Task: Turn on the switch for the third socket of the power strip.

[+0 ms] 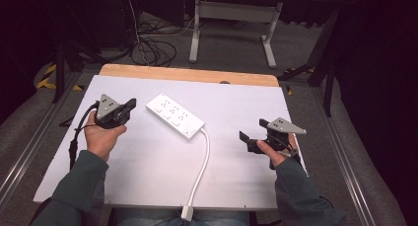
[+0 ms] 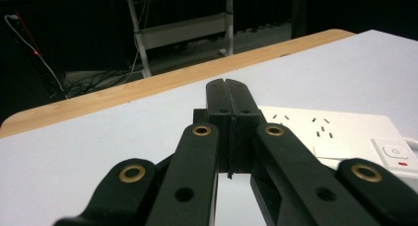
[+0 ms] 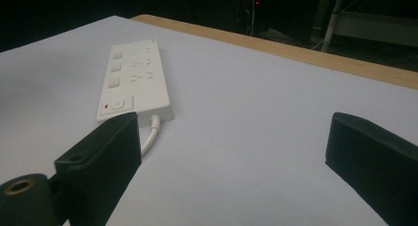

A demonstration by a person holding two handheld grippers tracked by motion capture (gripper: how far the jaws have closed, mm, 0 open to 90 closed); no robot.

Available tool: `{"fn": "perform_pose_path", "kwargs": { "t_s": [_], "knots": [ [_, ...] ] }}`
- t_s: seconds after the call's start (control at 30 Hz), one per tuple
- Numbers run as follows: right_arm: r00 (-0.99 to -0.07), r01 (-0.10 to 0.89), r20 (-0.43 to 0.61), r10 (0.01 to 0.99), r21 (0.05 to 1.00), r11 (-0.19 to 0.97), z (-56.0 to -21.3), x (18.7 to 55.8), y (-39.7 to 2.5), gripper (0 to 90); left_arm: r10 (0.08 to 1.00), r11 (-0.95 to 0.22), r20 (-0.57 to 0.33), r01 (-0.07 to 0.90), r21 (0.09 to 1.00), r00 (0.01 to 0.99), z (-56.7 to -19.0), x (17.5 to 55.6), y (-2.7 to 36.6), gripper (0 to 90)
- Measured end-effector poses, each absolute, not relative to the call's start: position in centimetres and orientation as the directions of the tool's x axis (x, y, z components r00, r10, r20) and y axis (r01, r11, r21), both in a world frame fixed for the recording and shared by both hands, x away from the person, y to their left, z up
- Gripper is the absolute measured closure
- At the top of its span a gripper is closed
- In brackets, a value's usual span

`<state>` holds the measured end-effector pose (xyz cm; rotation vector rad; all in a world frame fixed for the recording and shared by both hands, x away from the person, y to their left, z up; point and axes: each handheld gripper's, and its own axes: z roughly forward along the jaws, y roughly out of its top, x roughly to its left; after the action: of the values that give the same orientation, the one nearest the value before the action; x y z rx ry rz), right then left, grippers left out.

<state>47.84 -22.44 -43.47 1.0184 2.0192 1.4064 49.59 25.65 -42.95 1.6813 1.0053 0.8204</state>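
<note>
From the high view, a white power strip (image 1: 175, 115) lies flat in the middle of the white tabletop (image 1: 148, 176), and its white cord (image 1: 199, 169) runs down toward the person, with the plug (image 1: 187, 212) hanging at the near edge. The left gripper (image 1: 129, 107) sits just beside the strip's far-left end, and the right gripper (image 1: 252, 131) is well apart from it on the other side. Nothing is touching the strip yet, so I think the work has only just begun (the strip looks like it is simply waiting there). In the left gripper view, the left gripper's fingers (image 2: 217, 95) are pressed tight together with nothing between them, and the strip's sockets and its switch with a little red mark (image 2: 396, 154) sit just beyond them to one side. In the right gripper view, the right gripper's fingers (image 3: 106, 152) are spread wide apart and hold nothing; the power strip lies farther off on the tabletop, with the cord coming out of its near end. So the reaching, the grabbing and whatever comes after all look like they are left to do.
</note>
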Motion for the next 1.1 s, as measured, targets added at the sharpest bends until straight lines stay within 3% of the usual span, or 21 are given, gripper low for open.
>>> {"fn": "perform_pose_path", "kwargs": {
  "t_s": [0.23,0.5,0.77,1.1],
  "knots": [
    [-0.616,0.299,0.032,0.787,0.934,0.196,-43.4,47.7,-22.4,7.4,0.893,-0.179,0.054,0.242,0.954,0.446,-42.6,51.5,24.9,90.0],
    [-0.615,0.299,0.03,0.788,0.934,0.197,-43.4,47.7,-22.4,7.3,0.863,-0.256,0.09,0.276,0.926,0.498,-43.2,53.3,23.0,90.0],
    [-0.618,0.292,0.024,0.786,0.935,0.202,-43.3,47.6,-22.4,7.2,0.857,-0.272,0.067,0.337,0.901,0.511,-44.0,54.7,22.1,90.0],
    [-0.622,0.295,0.031,0.782,0.935,0.198,-43.4,47.7,-22.3,7.2,0.828,-0.392,0.091,0.456,0.799,0.553,-46.4,57.6,20.0,90.0]
  ]
}}
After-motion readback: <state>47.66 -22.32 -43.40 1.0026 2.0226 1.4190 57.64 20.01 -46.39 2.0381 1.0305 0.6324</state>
